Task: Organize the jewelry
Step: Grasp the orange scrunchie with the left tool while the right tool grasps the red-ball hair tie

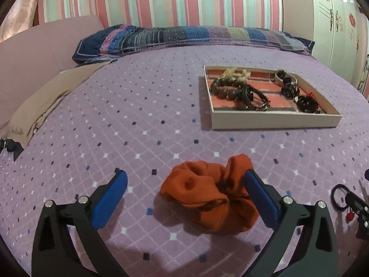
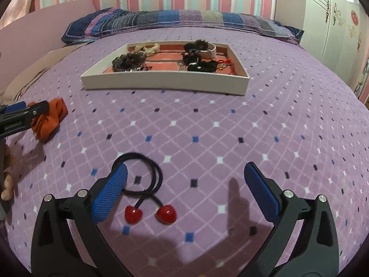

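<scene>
Bed with a purple diamond-pattern cover carries all the things. Left gripper stands wide, its blue pads far apart, and the orange scrunchie lies on the cover between them; the right pad touches the scrunchie's edge, the left pad is apart from it, so nothing is clamped. In the left wrist view the tray sits at about 1 o'clock, well apart from the scrunchie, and it holds a brown bead bracelet, black hair ties, some pale pieces at the back and dark pieces at its right side. Right gripper is also wide and holds nothing. Between its pads, nearer the left one, lies a black hair tie with two red hearts; the left pad covers part of the loop, and I cannot tell if it touches it. In the right wrist view the tray is at 12 o'clock, far from the gripper, and the scrunchie with the left gripper shows at about 9 o'clock. The same hair tie appears at 3 o'clock in the left wrist view, beside the right gripper's black body. A striped pillow lies at the far end of the bed, under a striped wall.
</scene>
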The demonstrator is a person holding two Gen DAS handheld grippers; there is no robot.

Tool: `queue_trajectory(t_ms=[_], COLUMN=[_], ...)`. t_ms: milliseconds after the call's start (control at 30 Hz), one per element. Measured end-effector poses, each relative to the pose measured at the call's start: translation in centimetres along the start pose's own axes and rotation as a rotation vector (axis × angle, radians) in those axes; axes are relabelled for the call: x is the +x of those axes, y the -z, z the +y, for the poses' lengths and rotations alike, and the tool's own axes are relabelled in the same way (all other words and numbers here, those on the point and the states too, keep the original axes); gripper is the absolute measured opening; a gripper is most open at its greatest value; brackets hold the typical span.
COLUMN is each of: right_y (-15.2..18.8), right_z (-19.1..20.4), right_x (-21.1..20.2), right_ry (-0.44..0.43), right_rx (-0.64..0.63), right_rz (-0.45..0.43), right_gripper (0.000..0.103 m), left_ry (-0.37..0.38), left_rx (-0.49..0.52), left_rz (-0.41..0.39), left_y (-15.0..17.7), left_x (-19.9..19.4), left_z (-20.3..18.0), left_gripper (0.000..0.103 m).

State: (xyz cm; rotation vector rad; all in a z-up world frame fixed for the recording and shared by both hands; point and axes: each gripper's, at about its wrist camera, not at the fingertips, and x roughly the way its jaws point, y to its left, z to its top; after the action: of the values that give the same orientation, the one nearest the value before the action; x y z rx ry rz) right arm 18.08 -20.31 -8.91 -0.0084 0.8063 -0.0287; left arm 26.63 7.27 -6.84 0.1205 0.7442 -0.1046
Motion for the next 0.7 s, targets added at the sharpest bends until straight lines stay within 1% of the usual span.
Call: queue_trajectory(t_ms=[100, 133, 167, 200, 267, 300, 333, 367, 400, 433, 467, 533, 567, 600, 633, 667, 700], right_y=[0.3, 0.3, 0.3, 0.4, 0.4, 0.4, 0.5, 0.5, 0.6, 0.6, 0.6, 0.5, 0.5, 0.5, 0.5, 0.5, 0.5], right_z=[0.5, 0.4, 0.4, 0.4, 0.3, 0.2, 0.3, 0.3, 0.4, 0.4, 0.4, 0.5, 0.5, 0.5, 0.4, 0.5, 0.5], right_x=[0.3, 0.4, 0.5, 0.6, 0.8, 0.8, 0.8, 0.7, 0.7, 0.6, 0.6, 0.5, 0.6, 0.6, 0.6, 0.6, 0.6], right_ry=[0.014, 0.016, 0.017, 0.012, -0.009, -0.007, -0.006, -0.008, -0.011, -0.016, -0.024, -0.031, -0.034, -0.035, -0.04, -0.043, -0.044], right_rx=[-0.021, -0.022, -0.02, -0.018, -0.009, -0.01, -0.012, -0.015, -0.017, -0.019, -0.02, -0.02, -0.018, -0.016, -0.016, -0.018, -0.022], right_rz=[0.008, 0.009, 0.01, 0.018, 0.029, 0.026, 0.024, 0.02, 0.017, 0.016, 0.014, 0.011, 0.01, 0.009, 0.009, 0.009, 0.009], right_gripper=[0.097, 0.091, 0.086, 0.079, 0.077, 0.075, 0.07, 0.066, 0.058, 0.051, 0.047, 0.035, 0.033, 0.028, 0.024, 0.021, 0.016], left_ry=[0.032, 0.04, 0.048, 0.053, 0.056, 0.058, 0.061, 0.072, 0.081, 0.083, 0.085, 0.098, 0.106, 0.11, 0.114, 0.119, 0.125], left_rx=[-0.009, -0.009, -0.005, 0.003, 0.013, 0.02, 0.029, 0.037, 0.042, 0.047, 0.05, 0.054, 0.054, 0.054, 0.054, 0.055, 0.056], left_rz=[0.021, 0.024, 0.024, 0.022, 0.021, 0.023, 0.028, 0.034, 0.038, 0.039, 0.038, 0.039, 0.041, 0.044, 0.047, 0.047, 0.047], left_y=[0.2, 0.3, 0.3, 0.4, 0.6, 0.7, 0.8, 0.9, 0.9, 1.0, 1.0, 1.1, 1.1, 1.1, 1.1, 1.1, 1.1], left_x=[0.4, 0.5, 0.5, 0.5, 0.5, 0.6, 0.7, 0.7, 0.8, 0.8, 0.8, 0.8, 0.9, 1.0, 1.0, 1.0, 1.0], left_z=[0.2, 0.2, 0.1, -0.1, -0.4, -0.5, -0.7, -0.9, -1.0, -1.2, -1.3, -1.4, -1.4, -1.5, -1.5, -1.6, -1.6], left_gripper=[0.098, 0.098, 0.098, 0.098, 0.097, 0.092, 0.088, 0.081, 0.074, 0.072, 0.07, 0.063, 0.057, 0.054, 0.052, 0.048, 0.045])
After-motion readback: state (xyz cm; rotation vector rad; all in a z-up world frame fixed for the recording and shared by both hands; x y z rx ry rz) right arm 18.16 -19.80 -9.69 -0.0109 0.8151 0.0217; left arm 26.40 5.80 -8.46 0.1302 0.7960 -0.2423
